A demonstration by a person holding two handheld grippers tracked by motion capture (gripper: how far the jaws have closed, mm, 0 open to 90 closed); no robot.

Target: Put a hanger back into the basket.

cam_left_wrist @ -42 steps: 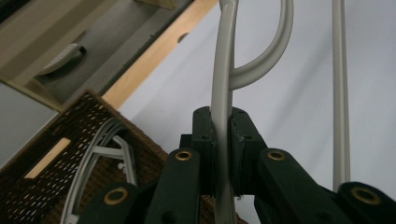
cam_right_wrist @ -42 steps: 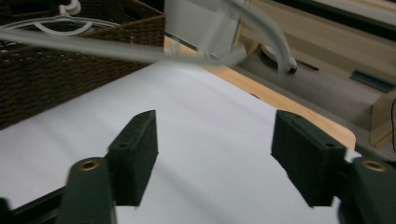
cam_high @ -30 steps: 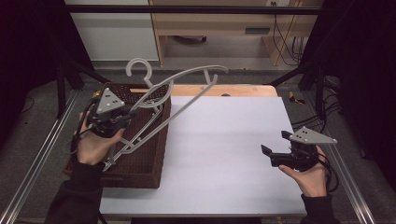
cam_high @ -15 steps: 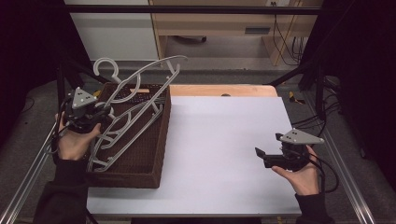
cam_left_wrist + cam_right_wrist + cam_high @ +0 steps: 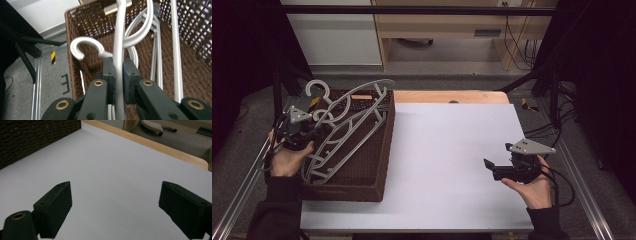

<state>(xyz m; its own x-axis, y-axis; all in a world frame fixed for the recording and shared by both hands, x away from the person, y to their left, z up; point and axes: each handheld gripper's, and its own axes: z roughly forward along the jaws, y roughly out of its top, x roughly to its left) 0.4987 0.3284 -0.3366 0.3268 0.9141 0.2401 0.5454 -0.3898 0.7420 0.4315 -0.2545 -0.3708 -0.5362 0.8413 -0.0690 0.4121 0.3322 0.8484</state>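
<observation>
A smooth, slightly glossy finish, as of plastic, is seen on the pale grey curved clothes hangers (image 5: 343, 134). The dark brown rectangular basket (image 5: 381, 150) at the left edge of the table is woven from rough, matt wicker, with an open mesh in its walls. The white flat tabletop (image 5: 452, 165) is matt and smooth, and a strip of light varnished wood (image 5: 447, 96) is shown along its far edge. The black jaw pads (image 5: 56, 207) appear matt and faintly grainy.
</observation>
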